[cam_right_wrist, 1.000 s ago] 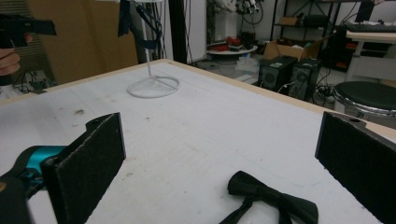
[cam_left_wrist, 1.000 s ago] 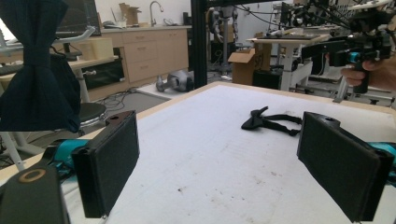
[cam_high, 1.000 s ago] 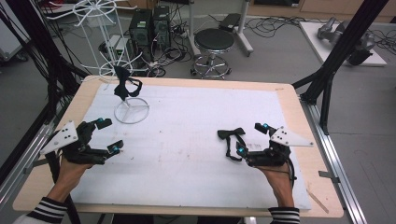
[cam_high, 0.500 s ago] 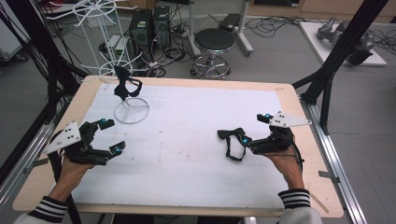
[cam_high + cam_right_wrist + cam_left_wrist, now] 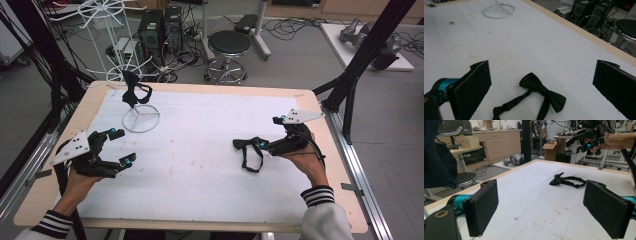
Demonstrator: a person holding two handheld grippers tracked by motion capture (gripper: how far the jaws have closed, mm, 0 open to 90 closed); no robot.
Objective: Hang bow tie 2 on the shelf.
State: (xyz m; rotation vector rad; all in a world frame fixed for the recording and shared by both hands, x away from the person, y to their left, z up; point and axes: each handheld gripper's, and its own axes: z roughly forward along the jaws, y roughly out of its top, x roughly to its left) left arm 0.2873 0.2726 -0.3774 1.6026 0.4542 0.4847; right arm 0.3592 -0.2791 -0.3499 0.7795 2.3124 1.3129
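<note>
Since a second ago the right gripper [image 5: 264,144] has been rising off the white mat [image 5: 210,165] and tilting its grey plate up toward the far right corner, while the black bow tie [image 5: 248,148] has been staying on the mat in front of its tips. The left gripper [image 5: 118,147] has hardly been shifting at all.

Nearest the person, the left gripper is resting low at the left edge of the mat, its jaws spread wide with nothing between them; in the left gripper view the pads [image 5: 482,210] are standing far apart over bare mat. The right gripper is hovering on the right side, released too: in the right gripper view its jaws are gaping and the bow tie [image 5: 541,93] is lying flat between and just ahead of them, not being gripped. Whether the tips are brushing the strap in the high view I cannot tell. The tie's knot is pointing away from the right gripper, its strap looping back toward the person.

Well ahead of the left gripper, a white wire stand [image 5: 141,118] is sitting on the mat with a second black bow tie [image 5: 135,93] hanging on its post. Beyond the table's far edge, a round stool [image 5: 229,44] and computer towers [image 5: 160,27] are standing on the floor.
</note>
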